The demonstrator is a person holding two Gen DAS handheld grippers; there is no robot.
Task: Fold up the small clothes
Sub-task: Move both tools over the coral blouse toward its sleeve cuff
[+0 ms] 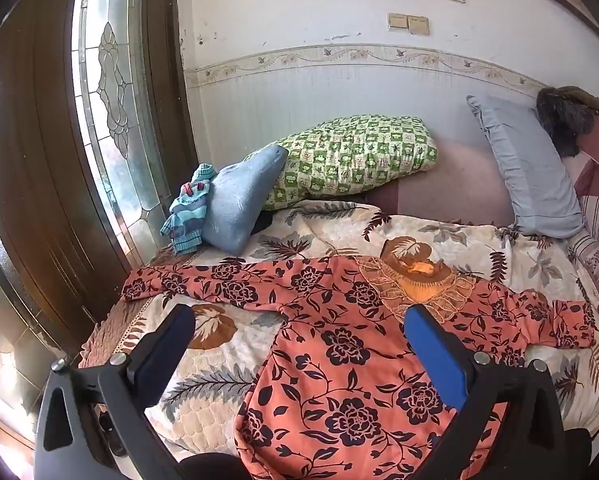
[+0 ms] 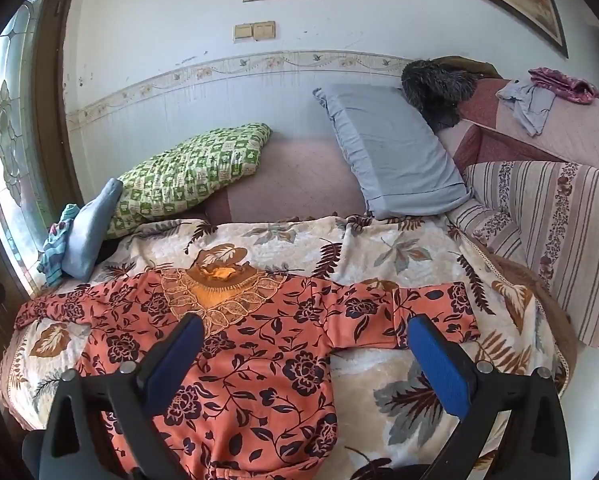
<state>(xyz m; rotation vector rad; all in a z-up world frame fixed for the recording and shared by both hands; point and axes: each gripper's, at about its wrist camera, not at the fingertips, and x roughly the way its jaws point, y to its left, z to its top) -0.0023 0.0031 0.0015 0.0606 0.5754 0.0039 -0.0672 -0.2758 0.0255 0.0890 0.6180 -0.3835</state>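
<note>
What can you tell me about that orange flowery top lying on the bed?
The orange top is a small long-sleeved garment, salmon-orange with dark navy flowers and leaves, in what looks like thin soft fabric. Its neckline has a tan lace-like collar over a plain orange panel. It lies spread flat, not yet folded, both sleeves stretched sideways, collar toward the pillows. It rests on a cream leaf-patterned blanket. Nothing is seen gripping it.

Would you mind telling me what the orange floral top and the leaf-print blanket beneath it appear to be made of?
The orange floral top looks like thin, soft woven fabric: it lies limp and flat, with a lace-like embroidered neckline. The leaf-print blanket seems a thick plush fleece, judging by its fuzzy, embossed surface. Neither fibre can be confirmed by look alone.
</note>
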